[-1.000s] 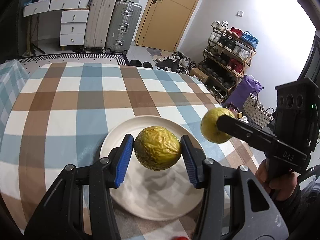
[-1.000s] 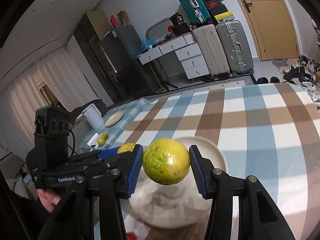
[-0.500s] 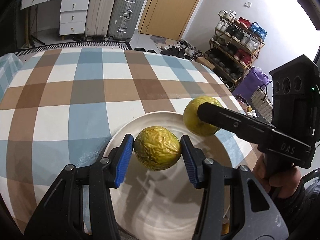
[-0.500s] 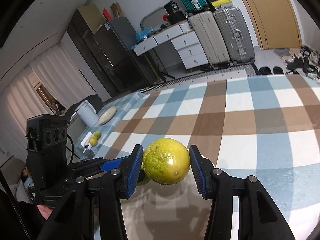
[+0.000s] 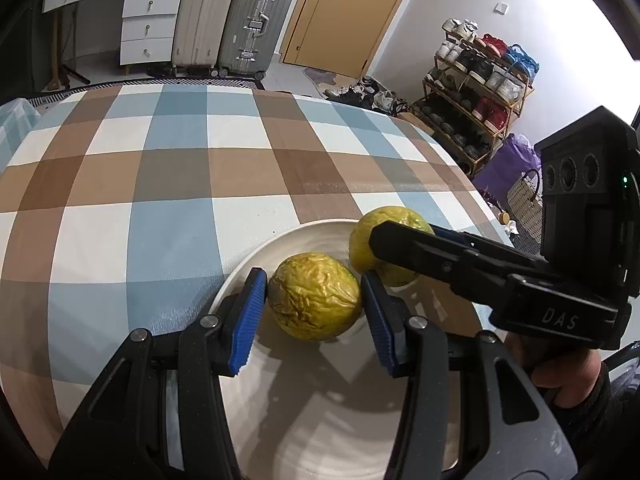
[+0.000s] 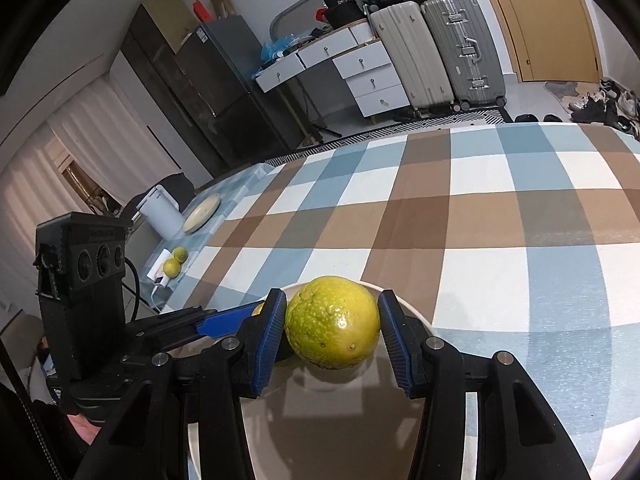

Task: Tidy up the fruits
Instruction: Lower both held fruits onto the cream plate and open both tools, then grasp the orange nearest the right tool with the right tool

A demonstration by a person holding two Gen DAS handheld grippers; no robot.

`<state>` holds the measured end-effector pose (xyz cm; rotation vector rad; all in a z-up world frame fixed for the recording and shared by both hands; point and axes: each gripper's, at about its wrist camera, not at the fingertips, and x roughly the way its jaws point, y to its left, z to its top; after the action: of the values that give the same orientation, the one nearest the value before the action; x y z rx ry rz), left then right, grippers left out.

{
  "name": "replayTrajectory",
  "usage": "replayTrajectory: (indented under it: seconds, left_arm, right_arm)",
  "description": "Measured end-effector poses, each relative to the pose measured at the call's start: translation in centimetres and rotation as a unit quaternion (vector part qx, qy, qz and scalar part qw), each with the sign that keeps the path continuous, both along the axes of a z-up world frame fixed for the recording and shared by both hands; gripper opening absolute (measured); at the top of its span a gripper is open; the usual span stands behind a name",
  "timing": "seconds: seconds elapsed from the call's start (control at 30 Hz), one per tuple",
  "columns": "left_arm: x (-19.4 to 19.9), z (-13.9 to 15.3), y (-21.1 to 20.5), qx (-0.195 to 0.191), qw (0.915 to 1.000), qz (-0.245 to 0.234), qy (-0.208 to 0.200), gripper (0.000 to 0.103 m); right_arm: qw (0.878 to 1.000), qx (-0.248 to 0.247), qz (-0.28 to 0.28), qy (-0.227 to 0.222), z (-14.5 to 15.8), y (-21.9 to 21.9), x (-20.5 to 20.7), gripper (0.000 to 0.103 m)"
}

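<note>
My left gripper (image 5: 314, 302) is shut on a wrinkled yellow fruit (image 5: 314, 295), low over the white plate (image 5: 280, 248). My right gripper (image 6: 332, 334) is shut on a smooth green-yellow citrus (image 6: 332, 334) at the plate's far rim (image 6: 416, 312). In the left wrist view the citrus (image 5: 396, 220) shows just right of the wrinkled fruit, partly hidden by the right gripper's black finger. In the right wrist view the left gripper's blue pad (image 6: 224, 322) reaches in from the left. I cannot tell whether either fruit touches the plate.
The plate lies on a blue, brown and white checked tablecloth (image 5: 180, 176). Two small citrus (image 6: 176, 260), a white jug (image 6: 160, 212) and a second plate (image 6: 202, 212) sit on a side table at the left. Suitcases (image 5: 236, 20) and a shoe rack (image 5: 476, 92) stand beyond.
Both grippers have come down and forward with their fruits, from above the plate to low over it. The two fruits have drawn close together. Both jaws look slightly wider than before.
</note>
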<state>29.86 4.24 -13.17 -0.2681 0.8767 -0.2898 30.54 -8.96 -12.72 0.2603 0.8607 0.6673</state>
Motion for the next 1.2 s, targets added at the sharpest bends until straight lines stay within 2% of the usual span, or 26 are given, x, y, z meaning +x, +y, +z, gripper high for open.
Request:
replayTrajectory:
  seconds: [0.2,0.27,0.43,0.53,0.6,0.77,0.9,1.0,1.2]
  left_arm:
    - [-0.3,0.4,-0.1,-0.007,0.9999,-0.006,-0.013,0.047]
    - [-0.4,0.7,-0.1,-0.002,0.9999,-0.004,-0.015,0.05]
    - [-1.5,2.2,-0.1,0.006,0.9996,0.006,-0.027,0.077]
    - [-2.8,3.2,0.0,0.015,0.9991,0.015,-0.037,0.081]
    - [-3.9,3.9,-0.1,0.02,0.9989,0.018,-0.039,0.082]
    - [-7.1,5.8,-0.5,0.04,0.9976,0.027,-0.05,0.088]
    - [-10.1,7.3,-0.7,0.048,0.9959,0.039,-0.066,0.102]
    - [-12.5,8.6,-0.8,0.053,0.9943,0.048,-0.079,0.102]
    - [-16.9,10.8,-1.6,0.072,0.9908,0.054,-0.102,0.102]
  right_arm:
    - [1.0,0.003,-0.005,0.01,-0.3,0.1,0.2,0.051]
    - [1.0,0.01,-0.011,0.013,-0.2,-0.3,0.1,0.052]
    - [0.999,0.022,-0.03,0.0,1.2,-1.5,-1.0,0.053]
    - [0.999,0.025,-0.045,-0.011,2.3,-2.5,-2.3,0.067]
    - [0.998,0.026,-0.053,-0.024,3.1,-3.4,-3.6,0.068]
    - [0.996,0.026,-0.075,-0.043,4.8,-5.6,-7.5,0.082]
    - [0.994,0.023,-0.088,-0.063,6.2,-6.9,-10.8,0.095]
    - [0.992,0.018,-0.098,-0.077,7.2,-7.6,-13.2,0.1]
    - [0.989,0.012,-0.097,-0.108,8.8,-8.0,-17.3,0.103]
